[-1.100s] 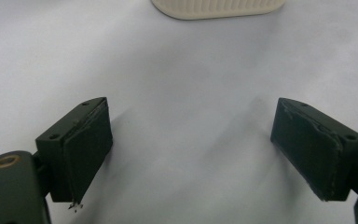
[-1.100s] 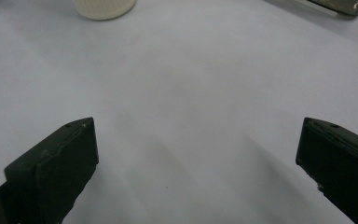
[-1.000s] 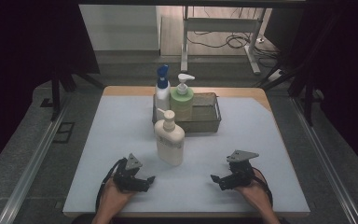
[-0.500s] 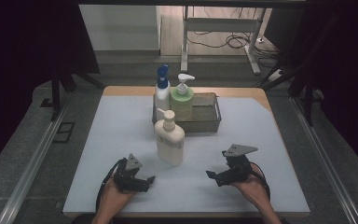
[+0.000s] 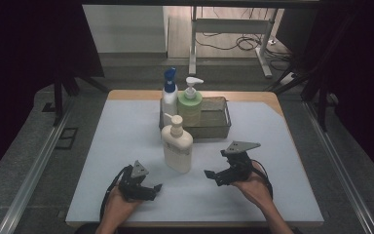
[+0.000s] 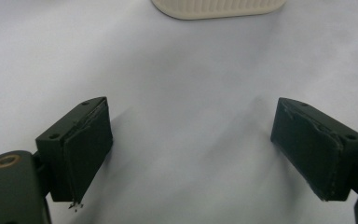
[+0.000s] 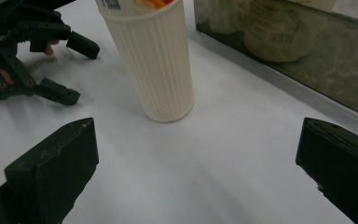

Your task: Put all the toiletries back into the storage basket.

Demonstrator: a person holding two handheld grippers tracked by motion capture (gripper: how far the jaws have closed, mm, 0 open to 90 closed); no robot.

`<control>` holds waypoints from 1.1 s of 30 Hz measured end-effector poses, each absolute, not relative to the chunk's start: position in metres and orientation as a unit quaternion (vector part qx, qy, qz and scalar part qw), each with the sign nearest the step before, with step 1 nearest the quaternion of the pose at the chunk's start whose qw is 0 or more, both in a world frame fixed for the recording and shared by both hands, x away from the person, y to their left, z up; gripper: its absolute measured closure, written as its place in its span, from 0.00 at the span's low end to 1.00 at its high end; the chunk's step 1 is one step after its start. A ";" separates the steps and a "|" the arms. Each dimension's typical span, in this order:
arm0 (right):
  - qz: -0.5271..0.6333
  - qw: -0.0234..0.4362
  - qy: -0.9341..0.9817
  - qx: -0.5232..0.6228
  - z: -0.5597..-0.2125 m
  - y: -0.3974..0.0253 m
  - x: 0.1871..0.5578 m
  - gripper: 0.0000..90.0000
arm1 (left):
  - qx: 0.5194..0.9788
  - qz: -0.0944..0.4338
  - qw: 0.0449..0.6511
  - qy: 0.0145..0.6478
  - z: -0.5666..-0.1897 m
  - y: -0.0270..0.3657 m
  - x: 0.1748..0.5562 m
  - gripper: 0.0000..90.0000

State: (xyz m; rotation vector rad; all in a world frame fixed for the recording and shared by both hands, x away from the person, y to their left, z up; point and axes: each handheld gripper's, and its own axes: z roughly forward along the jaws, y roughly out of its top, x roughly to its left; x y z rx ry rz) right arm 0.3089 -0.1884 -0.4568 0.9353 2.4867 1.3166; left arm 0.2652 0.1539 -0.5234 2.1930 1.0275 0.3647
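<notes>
1. The right gripper (image 5: 213, 175) hung just above the white table (image 5: 282, 195), jaws spread wide with nothing between them, and it pointed at the cream pump bottle (image 5: 177, 146), which stood upright just ahead of its tips.
2. The left gripper (image 5: 155, 187) sat low on the near side of that bottle, jaws also wide and empty; in the left gripper view the bottle's ribbed base (image 6: 216, 8) showed just beyond the open jaws, with bare table between.
3. Room to move: open white surface lay between the two grippers and all around the right one, and the table's near edge ran close behind both hands.
4. Seen from the right gripper view, the bottle (image 7: 151, 56) stood ahead and a little left of centre, apart from both jaws, and the left gripper (image 7: 72, 70) lay beyond it to the left.
5. Writing: a label showed at the bottle's upper part in that view, dark print and an orange patch, too cut off to read.
6. Containers: behind the bottle, farther from the grippers, a mesh basket (image 5: 219, 119) held a green pump bottle (image 5: 190, 105) and a white bottle with a blue cap (image 5: 169, 90), both upright at its left end; the rest of the basket looked free.
</notes>
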 end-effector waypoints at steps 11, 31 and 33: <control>0.434 0.095 0.846 0.296 -0.445 -0.162 0.318 0.00 | 0.842 0.140 0.340 0.394 -0.523 0.154 0.265 0.14; 0.435 0.102 0.850 0.278 -0.431 -0.118 0.329 0.08 | 0.842 0.141 0.340 0.394 -0.524 0.154 0.265 0.14; 0.442 0.101 0.847 0.279 -0.430 -0.115 0.331 0.11 | 0.842 0.141 0.341 0.395 -0.524 0.154 0.265 0.14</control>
